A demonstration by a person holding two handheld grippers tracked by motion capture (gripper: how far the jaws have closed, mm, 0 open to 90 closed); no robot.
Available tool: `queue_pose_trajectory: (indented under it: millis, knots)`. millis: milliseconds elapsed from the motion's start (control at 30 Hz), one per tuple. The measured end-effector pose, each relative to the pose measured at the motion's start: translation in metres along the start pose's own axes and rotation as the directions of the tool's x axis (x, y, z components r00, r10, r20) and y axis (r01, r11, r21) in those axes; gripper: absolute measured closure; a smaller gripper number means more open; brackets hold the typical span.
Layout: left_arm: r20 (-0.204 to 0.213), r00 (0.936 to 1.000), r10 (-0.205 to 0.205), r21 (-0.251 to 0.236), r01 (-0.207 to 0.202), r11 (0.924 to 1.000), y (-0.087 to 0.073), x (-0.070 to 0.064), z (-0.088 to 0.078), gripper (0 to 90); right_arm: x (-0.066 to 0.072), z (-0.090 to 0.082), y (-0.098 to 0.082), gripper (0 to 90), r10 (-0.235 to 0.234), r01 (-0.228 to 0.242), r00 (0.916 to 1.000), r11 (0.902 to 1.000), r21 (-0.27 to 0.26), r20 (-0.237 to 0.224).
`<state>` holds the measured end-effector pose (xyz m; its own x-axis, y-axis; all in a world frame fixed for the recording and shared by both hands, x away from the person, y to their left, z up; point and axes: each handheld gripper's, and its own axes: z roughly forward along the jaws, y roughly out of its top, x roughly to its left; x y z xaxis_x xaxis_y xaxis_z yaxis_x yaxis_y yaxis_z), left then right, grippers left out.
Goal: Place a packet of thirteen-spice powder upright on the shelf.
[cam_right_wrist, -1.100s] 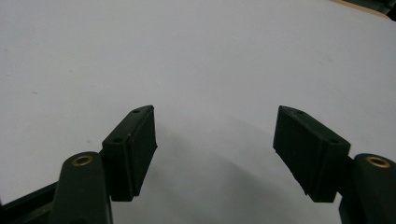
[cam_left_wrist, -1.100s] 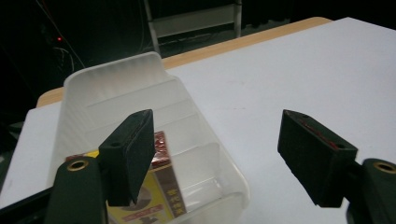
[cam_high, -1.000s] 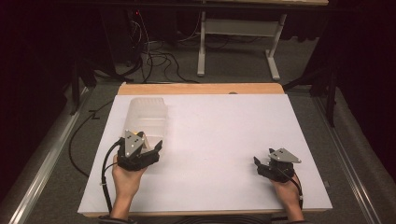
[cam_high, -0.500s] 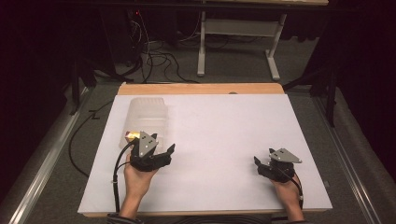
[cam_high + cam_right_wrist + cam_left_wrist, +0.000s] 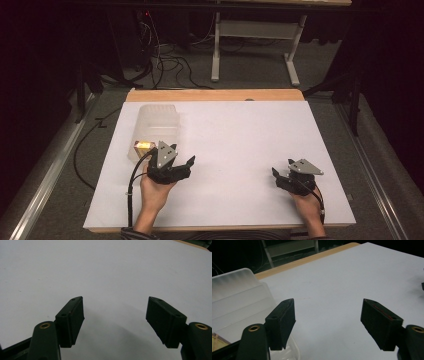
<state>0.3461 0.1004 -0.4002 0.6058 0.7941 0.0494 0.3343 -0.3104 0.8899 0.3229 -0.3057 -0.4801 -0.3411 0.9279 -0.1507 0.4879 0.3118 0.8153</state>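
Dark floor and tangled cables surround the table (image 5: pixel 235 95), whose wooden edge shows at the far side under a smooth white sheet (image 5: pixel 240 150) that covers nearly all of it. We see our left hand (image 5: pixel 152 195) reaching in from the near edge, angled toward the far right, with the left gripper (image 5: pixel 186 165) just beside the near end of a translucent plastic container (image 5: pixel 152 125); its jaws stand wide apart with only white sheet between them. In the left gripper view the container (image 5: pixel 239 305) appears as a milky, ribbed box with rounded corners, touching or just behind the left jaw, we cannot tell which. Something small and yellowish (image 5: pixel 143 146) glows at the container's near end, too blurred to identify. Our right hand (image 5: pixel 307 207) rests near the table's near right corner, and the right gripper (image 5: pixel 276 176) points left, jaws spread wide over bare sheet. Both forearms are cut off by the bottom edge.
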Motion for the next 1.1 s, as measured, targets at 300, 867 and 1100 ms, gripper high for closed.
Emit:
queue_pose_trajectory:
  millis: [300,867,1100]
  knots:
    - [0.021,0.9997,0.013,0.013,-0.013,0.9998,-0.001,-0.007,0.006,28.2,0.0,0.0,0.0,30.9,0.002,-0.002,1.0,1.0,-0.001,0.0]
    - [0.073,0.9974,-0.003,0.02,0.001,0.9998,-0.004,-0.014,0.011,28.2,0.0,0.0,0.0,30.8,0.003,-0.003,1.0,1.0,-0.001,0.0]
    - [0.081,0.9967,-0.001,0.023,-0.001,0.9997,-0.005,-0.016,0.012,28.3,0.0,0.0,0.0,30.8,0.003,-0.003,1.0,1.0,-0.001,0.0]
